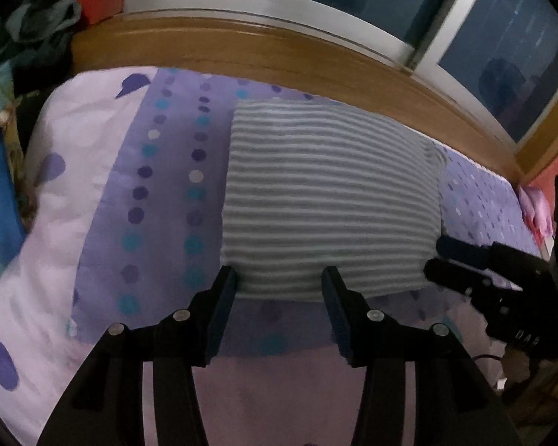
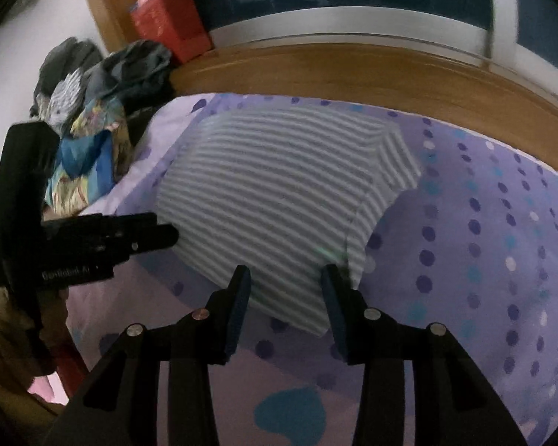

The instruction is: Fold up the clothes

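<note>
The left gripper (image 1: 279, 278) stands released, its 2 fingers spread wide at the near hem of the striped shirt (image 1: 327, 193). The hem's middle lies between them; whether the tips touch the cloth cannot be told. The right gripper (image 2: 286, 278) is also unclenched, narrower, its fingers framing the shirt's near corner without pinching it. Both claws tilt steeply down toward the bed.

The shirt lies folded and flat on the dotted purple bedsheet (image 1: 160, 200), stretching ahead of both claws. In the right wrist view, the left gripper sits left of the shirt. A pile of clothes (image 2: 93, 119) lies far-left, beyond the shirt.
</note>
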`<state>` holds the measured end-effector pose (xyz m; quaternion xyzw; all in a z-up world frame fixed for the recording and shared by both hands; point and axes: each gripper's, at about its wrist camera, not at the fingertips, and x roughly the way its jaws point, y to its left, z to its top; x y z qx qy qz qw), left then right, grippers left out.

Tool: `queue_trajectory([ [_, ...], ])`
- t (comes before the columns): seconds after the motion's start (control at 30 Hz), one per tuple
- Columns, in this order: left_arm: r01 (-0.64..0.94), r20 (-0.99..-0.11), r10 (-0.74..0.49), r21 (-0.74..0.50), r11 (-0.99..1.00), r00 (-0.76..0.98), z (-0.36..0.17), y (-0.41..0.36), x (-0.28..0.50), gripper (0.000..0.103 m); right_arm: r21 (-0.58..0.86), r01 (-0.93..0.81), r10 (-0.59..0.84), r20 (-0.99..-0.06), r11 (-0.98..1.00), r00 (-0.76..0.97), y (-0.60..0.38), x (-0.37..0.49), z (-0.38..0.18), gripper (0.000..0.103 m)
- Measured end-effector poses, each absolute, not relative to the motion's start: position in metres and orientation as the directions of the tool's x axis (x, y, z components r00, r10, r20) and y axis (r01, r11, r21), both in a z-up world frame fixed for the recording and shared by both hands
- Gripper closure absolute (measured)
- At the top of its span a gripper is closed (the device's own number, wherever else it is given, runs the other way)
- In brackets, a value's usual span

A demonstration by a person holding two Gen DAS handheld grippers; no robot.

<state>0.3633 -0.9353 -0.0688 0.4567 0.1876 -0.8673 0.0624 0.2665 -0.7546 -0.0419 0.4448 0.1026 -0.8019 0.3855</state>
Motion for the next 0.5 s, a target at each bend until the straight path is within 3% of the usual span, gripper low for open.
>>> queue_trajectory([
  [0.13,0.231,-0.834,0.105,-0.268,-0.935,-0.542,-0.055,-0.933,0.364,0.054,0.146,0.587,-0.423,-0.828,-0.796,-0.368,-0.749,0.277,-0.030,0.061],
  [0.23,0.191,-0.847,0.107,-0.238,-0.952,-0.521,-0.046,-0.927,0.368,0.054,0.102,0.528,-0.358,-0.839,-0.843,-0.410,-0.751,0.295,-0.023,0.042],
  [0.3,0.171,-0.865,0.094,-0.201,-0.965,-0.493,-0.045,-0.923,0.371,0.054,0.061,0.511,-0.322,-0.838,-0.858,-0.441,-0.755,0.309,-0.021,0.036],
  [0.4,0.158,-0.889,0.100,-0.188,-0.969,-0.447,-0.050,-0.921,0.377,0.054,0.032,0.513,-0.303,-0.837,-0.858,-0.455,-0.763,0.324,-0.020,0.034],
  [0.5,0.163,-0.891,0.173,-0.261,-0.951,-0.419,-0.059,-0.925,0.382,0.054,0.009,0.511,-0.278,-0.847,-0.860,-0.453,-0.769,0.332,-0.023,0.034],
])
